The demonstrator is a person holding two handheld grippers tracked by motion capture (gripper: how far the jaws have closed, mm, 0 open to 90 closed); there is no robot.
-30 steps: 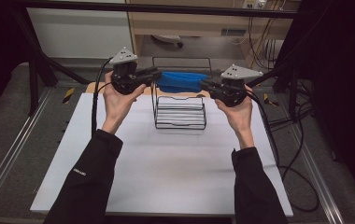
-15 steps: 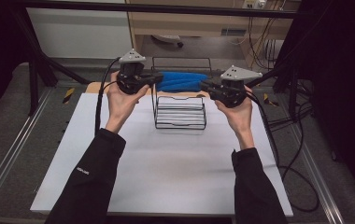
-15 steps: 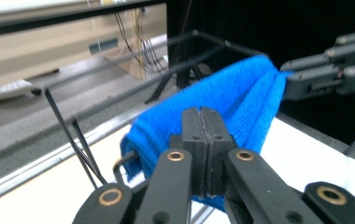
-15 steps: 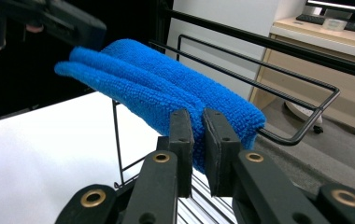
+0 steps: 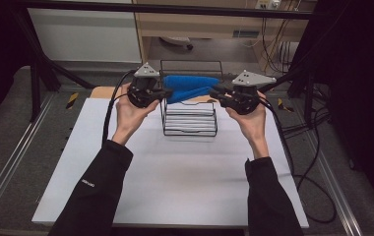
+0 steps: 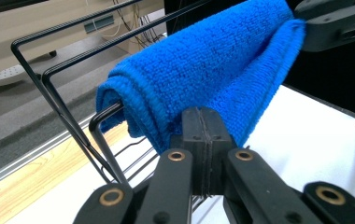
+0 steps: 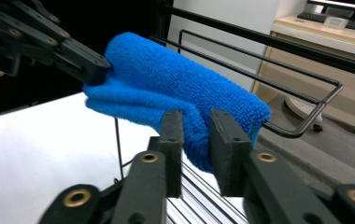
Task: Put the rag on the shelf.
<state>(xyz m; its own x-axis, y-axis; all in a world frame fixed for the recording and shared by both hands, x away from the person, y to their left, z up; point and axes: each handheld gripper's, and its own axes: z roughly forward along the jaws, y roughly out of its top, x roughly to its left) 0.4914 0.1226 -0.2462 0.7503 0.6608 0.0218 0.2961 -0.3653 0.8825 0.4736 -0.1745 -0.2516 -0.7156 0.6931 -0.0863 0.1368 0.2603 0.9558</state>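
Both sleeves (image 5: 94, 189) black, long, small white lettering on the left forearm. Hands bare, no gloves. Left claw (image 5: 167, 92) and right claw (image 5: 213, 92): black bodies, each topped by a grey three-cornered plate with small dark holes. Black cable off each, the right one running down past the counter's right edge. Up close, jaws are flat black blocks on black link arms with brass-coloured pivot bushings (image 6: 176, 155).

High view overhead, facing forward; gripper views close, sharing blue towel (image 6: 203, 70).
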